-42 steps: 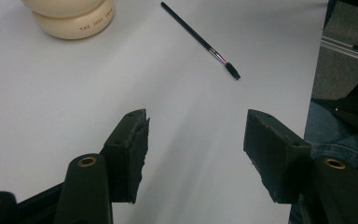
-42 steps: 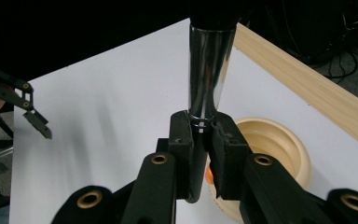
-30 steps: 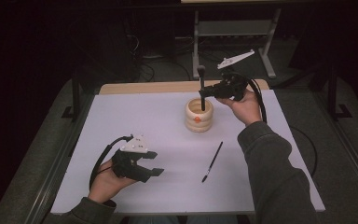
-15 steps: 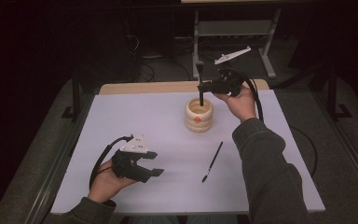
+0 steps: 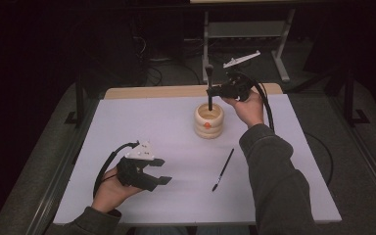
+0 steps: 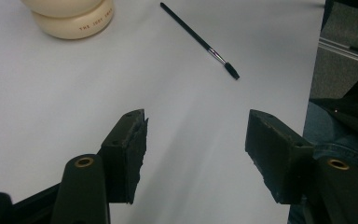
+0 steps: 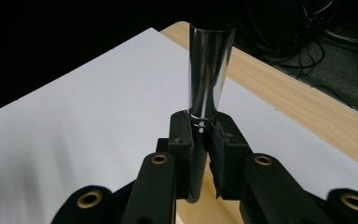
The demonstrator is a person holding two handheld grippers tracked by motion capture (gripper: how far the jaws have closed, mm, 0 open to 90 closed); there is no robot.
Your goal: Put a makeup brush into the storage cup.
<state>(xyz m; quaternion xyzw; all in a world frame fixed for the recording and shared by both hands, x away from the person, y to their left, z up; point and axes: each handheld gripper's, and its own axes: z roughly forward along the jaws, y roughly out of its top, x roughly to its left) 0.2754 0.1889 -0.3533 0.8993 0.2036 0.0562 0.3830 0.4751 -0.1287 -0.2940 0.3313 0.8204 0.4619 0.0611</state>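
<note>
**Brush held upright over the holder**

The right tongs are clamped on a black makeup brush with a silver ferrule, held upright with its lower end inside the mouth of the cream ribbed brush holder. The holder stands toward the far edge of the white table. A thin black brush lies flat on the table, nearer the person than the holder and apart from it. The left tongs rest well apart from the holder, near the front edge, jaws wide and empty.
</note>
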